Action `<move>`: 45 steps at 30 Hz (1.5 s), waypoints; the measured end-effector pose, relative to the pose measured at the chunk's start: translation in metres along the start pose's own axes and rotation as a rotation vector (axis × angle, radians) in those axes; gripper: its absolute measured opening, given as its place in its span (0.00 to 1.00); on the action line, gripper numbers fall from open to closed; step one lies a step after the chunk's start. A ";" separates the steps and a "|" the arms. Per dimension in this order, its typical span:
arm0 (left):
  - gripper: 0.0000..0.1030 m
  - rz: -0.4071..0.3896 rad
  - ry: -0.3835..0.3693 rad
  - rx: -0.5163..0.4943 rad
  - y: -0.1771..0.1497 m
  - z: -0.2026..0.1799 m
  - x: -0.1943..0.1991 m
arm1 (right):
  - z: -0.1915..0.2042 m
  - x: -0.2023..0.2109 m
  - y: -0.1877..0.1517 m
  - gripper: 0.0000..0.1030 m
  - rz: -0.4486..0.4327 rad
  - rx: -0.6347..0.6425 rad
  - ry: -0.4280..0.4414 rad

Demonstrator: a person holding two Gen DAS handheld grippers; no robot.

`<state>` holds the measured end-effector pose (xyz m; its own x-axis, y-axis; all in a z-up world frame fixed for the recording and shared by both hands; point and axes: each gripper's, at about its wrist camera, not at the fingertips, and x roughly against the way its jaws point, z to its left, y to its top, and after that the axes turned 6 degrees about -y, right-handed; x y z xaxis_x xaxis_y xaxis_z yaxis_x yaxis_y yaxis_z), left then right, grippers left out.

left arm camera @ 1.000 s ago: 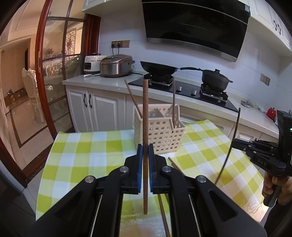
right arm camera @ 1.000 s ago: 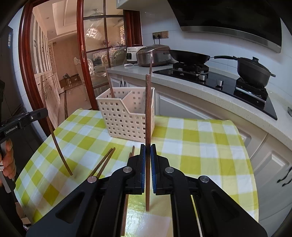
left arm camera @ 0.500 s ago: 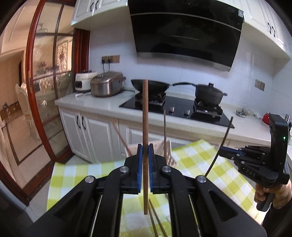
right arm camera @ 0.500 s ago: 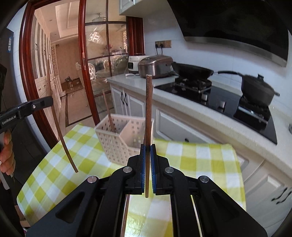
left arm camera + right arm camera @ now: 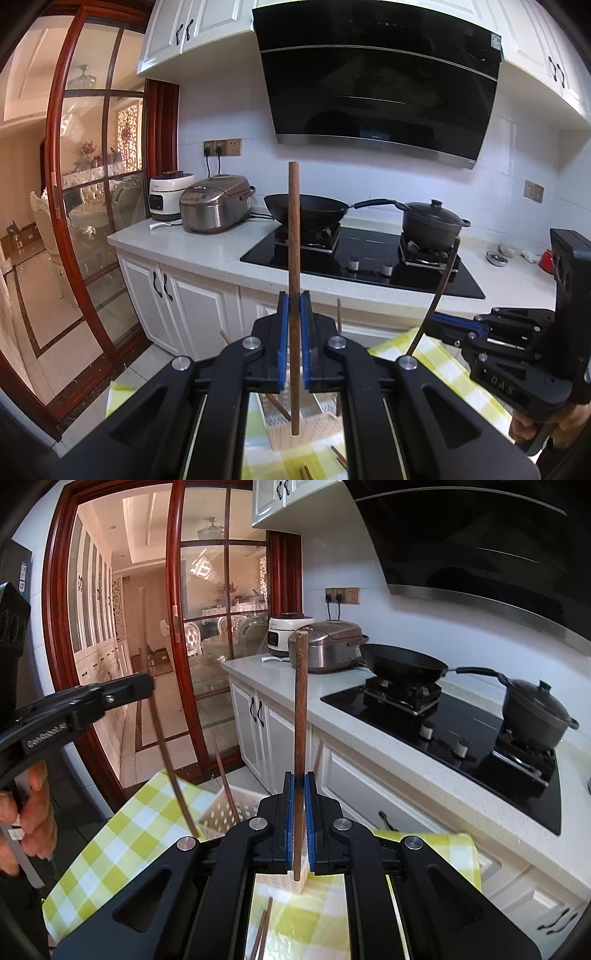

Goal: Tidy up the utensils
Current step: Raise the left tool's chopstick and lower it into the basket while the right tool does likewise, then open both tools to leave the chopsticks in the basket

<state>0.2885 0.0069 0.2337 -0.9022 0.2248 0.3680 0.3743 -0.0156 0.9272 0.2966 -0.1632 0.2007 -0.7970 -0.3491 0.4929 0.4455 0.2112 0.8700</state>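
Left wrist view, left to right. Red-framed glass door (image 5: 66, 229) stood at the left edge, bare floor (image 5: 85, 369) running past it toward white cabinet fronts. Counter edge (image 5: 207, 266) cut across mid-frame, well beyond the tool. Left gripper (image 5: 294, 343) was clamped on a brown chopstick (image 5: 294, 236), held upright, its lower tip hanging over the cream basket (image 5: 317, 430) on the checked cloth (image 5: 454, 373). Loose chopsticks (image 5: 304, 472) lay on the cloth at the bottom edge. At far right the right gripper's body showed raised letters that looked like "DAS"; its dark chopstick (image 5: 439, 291) slanted up in front of the hob.

Right wrist view. At the left edge the other tool's arm carried white lettering, roughly "GenRobot.AI"; a hand (image 5: 29, 812) gripped its handle. Its chopstick (image 5: 166, 753) bowed down over the cloth's corner. Right gripper (image 5: 299, 819) was closed tight on an upright chopstick (image 5: 300, 716), directly above the basket (image 5: 221, 812), whose far corner neared the cloth's edge. Open air lay between tools and counter.
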 end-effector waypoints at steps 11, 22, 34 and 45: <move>0.06 0.008 0.029 0.034 -0.008 0.020 -0.045 | 0.014 -0.049 0.001 0.07 0.057 -0.010 0.031; 0.06 0.030 0.035 0.077 -0.039 0.038 -0.070 | 0.020 -0.083 -0.024 0.07 0.143 -0.012 0.047; 0.06 0.094 0.045 0.102 -0.073 0.044 -0.088 | 0.020 -0.095 -0.043 0.07 0.218 0.008 0.052; 0.06 0.168 0.049 0.109 -0.089 0.049 -0.101 | 0.021 -0.115 -0.054 0.07 0.273 0.018 0.048</move>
<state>0.3571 0.0331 0.1102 -0.8333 0.1807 0.5224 0.5391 0.0569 0.8403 0.3560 -0.1154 0.0971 -0.6276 -0.3198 0.7098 0.6340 0.3192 0.7044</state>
